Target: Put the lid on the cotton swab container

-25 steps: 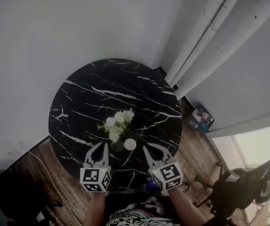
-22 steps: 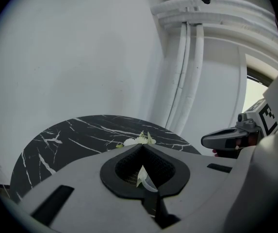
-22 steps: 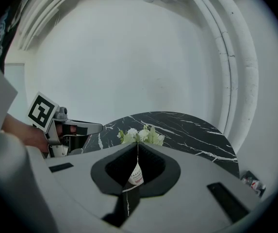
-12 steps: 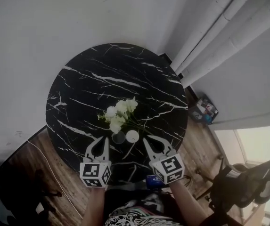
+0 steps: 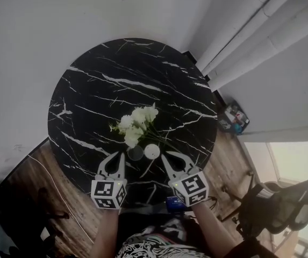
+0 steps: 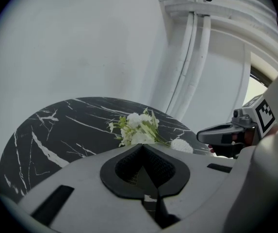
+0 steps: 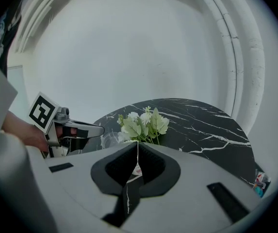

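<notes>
One swab container (image 5: 151, 150) stands upright

My head camera looks steeply down from well above the round black marble table (image 5: 89, 95). It takes in the whole top, with my left gripper (image 5: 117, 160) and right gripper (image 5: 167, 159) at the near edge. Each gripper camera sits low, close behind its own jaws, and faces forward across the table toward the white wall (image 6: 80, 42), catching the other gripper at its inner side. All three views share the white flowers (image 5: 135, 125) and the marble around them.
</notes>
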Demonstrator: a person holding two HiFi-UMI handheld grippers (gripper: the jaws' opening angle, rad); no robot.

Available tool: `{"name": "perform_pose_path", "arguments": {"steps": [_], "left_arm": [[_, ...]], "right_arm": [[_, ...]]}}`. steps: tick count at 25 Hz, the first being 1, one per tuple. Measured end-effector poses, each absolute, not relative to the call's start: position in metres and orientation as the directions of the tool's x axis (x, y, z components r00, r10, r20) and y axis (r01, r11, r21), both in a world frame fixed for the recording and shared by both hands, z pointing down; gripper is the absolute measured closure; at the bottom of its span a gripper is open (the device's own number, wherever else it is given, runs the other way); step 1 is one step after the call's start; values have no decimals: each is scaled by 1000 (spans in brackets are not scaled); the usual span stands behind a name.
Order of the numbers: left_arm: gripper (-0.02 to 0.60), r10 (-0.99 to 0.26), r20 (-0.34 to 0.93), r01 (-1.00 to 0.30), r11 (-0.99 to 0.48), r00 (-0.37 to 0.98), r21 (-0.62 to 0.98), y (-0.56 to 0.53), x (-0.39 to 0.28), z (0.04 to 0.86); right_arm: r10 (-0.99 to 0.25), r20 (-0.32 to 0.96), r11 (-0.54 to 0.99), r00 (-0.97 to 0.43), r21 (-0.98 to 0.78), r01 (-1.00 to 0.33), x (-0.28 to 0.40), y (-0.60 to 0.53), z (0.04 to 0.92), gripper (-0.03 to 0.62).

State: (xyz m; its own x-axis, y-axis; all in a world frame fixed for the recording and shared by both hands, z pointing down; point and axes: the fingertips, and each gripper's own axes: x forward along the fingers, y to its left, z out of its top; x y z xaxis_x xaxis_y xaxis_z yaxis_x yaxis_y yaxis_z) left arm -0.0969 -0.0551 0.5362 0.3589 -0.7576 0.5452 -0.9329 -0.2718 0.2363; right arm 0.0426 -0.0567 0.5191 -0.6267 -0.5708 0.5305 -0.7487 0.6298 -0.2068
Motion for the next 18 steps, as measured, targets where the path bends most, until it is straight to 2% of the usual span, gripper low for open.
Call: {"name": "perform_pose_path", "arguments": {"steps": [18], "left_arm": [[568, -693, 586, -906, -286, 420, 312, -51, -87, 568]], "right_arm": [[-496, 587, 717, -640, -140, -683, 21, -48, 542, 576]]}}
